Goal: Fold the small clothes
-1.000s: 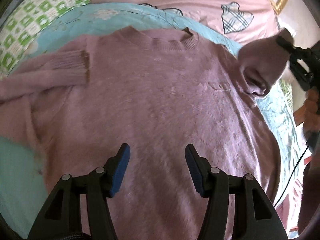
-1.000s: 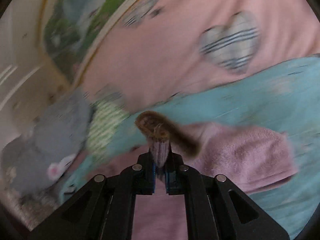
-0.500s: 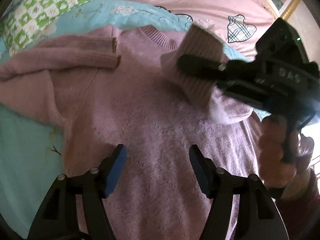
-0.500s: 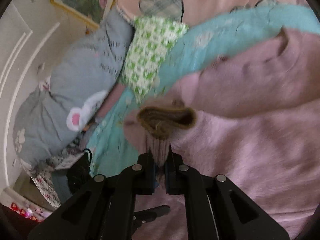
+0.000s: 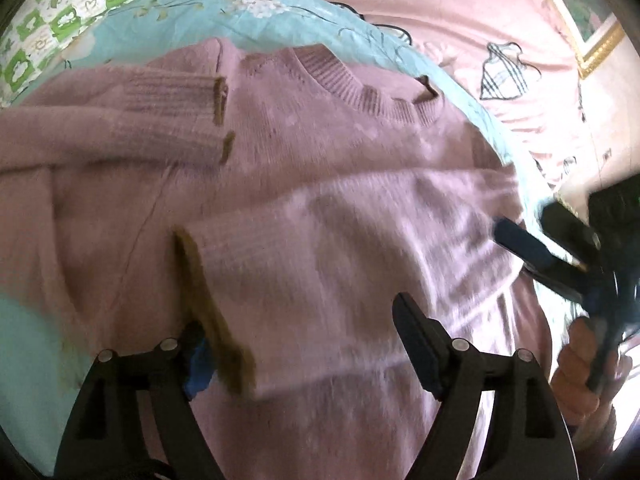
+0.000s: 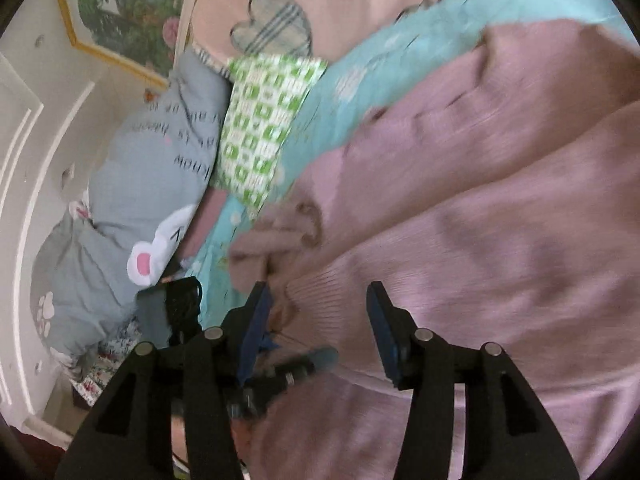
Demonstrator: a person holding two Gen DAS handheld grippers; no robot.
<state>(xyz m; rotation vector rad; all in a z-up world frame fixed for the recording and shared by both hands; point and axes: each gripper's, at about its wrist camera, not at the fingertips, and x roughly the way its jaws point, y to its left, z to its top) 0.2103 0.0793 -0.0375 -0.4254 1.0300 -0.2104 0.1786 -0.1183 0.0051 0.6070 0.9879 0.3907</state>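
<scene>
A pink knit sweater (image 5: 320,136) lies flat on a light blue sheet (image 5: 168,28). Both sleeves are folded across its front: one sleeve (image 5: 132,120) near the collar on the left, the other sleeve (image 5: 340,248) across the chest, its brown-edged cuff (image 5: 212,320) by my left gripper. My left gripper (image 5: 308,344) is open just above the sweater, with that cuff lying between its fingers. My right gripper (image 6: 320,332) is open over the same sleeve (image 6: 480,248) and also shows at the right edge of the left wrist view (image 5: 560,248).
A green checked pillow (image 6: 260,124) and a grey cartoon pillow (image 6: 132,200) lie at the bed's far end. A pink heart-patterned cover (image 5: 460,20) lies beyond the sheet. A framed picture (image 6: 120,12) hangs on the white wall.
My right gripper carried the right sleeve across the sweater's chest, opened and let it go. The sleeve now lies flat. My left gripper stayed open and shifted slightly.
</scene>
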